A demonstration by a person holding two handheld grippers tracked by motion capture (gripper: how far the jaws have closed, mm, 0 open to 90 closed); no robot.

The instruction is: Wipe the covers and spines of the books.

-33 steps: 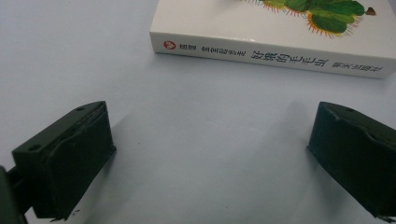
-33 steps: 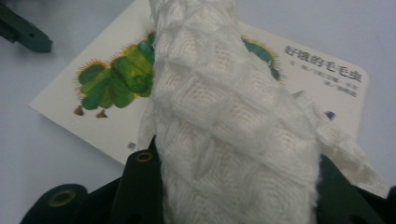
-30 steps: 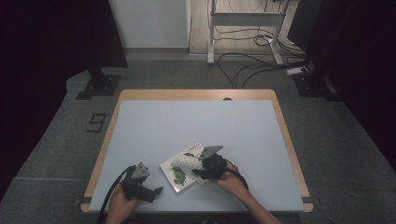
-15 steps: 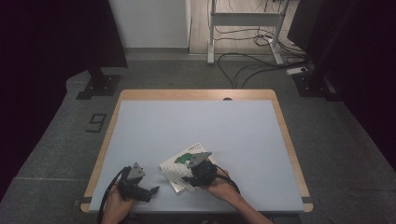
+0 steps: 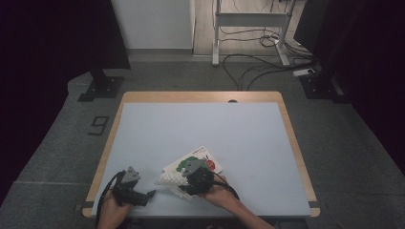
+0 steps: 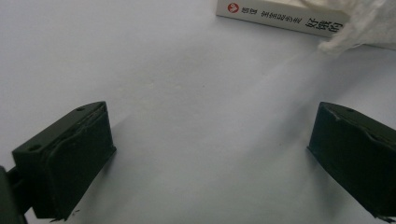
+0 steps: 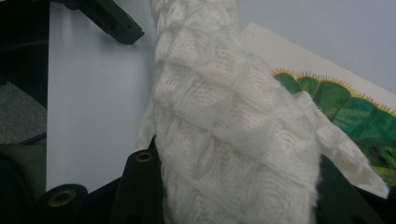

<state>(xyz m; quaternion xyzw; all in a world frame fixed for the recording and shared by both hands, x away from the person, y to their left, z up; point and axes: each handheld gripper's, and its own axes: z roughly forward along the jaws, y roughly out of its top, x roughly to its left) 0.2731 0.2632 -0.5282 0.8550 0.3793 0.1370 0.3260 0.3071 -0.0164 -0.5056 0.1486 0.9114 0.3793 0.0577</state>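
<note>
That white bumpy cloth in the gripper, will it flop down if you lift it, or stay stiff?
Probably floppy: the white cloth bunches where the right gripper pinches it, and its loose end drapes over the book. It looks light, being open, waffle-like knit. It likely won't slip easily, since that bumpy weave should catch on the pads.

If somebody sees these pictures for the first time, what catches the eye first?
The white knitted cloth, bunched between the fingers of the right gripper near the table's front edge. Beneath it lies a white picture book with a green caterpillar. The left gripper stands open over the bare pale blue table.
</note>
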